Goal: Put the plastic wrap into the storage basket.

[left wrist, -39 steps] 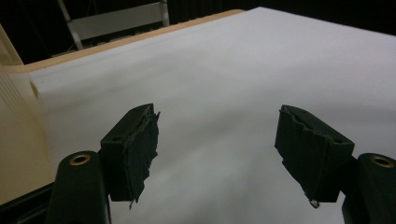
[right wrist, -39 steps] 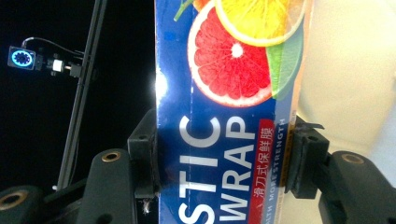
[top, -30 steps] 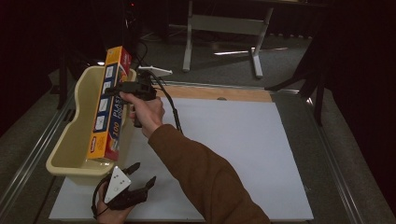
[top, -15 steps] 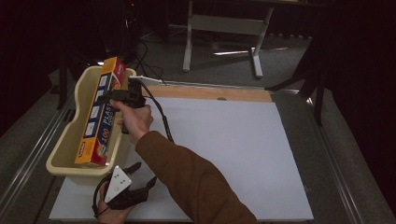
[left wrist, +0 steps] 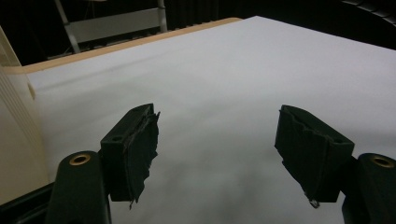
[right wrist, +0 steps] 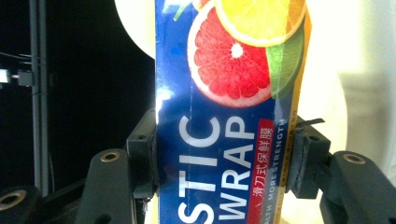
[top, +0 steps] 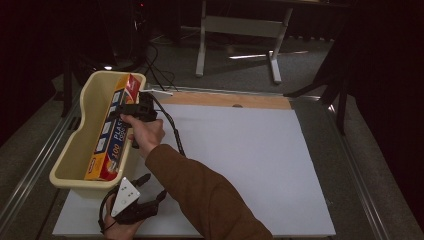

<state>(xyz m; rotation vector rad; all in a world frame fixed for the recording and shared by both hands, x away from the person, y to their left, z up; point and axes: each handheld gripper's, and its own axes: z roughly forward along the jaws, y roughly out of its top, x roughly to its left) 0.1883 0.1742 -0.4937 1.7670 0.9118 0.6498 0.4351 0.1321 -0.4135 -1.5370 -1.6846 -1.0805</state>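
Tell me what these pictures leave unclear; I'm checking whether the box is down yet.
- Plastic wrap box, high view: its low end and the tub floor are hidden by the tub's near wall.
- Right claw, right gripper view: the box's upper and lower ends are cut off by the frame.
- High view: small print too small.

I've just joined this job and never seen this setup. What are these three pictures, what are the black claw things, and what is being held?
No robot arm here: a person holds a two-jaw tool in each hand. The high view looks down on the white table. The right gripper clamps a plastic wrap box, lying slanted in the cream tub at the table's left edge. Its own camera shows both jaws pressed on the box's sides. The left gripper, by the table's near edge, looks along its wide-open jaws, holding nothing, at the bare tabletop.
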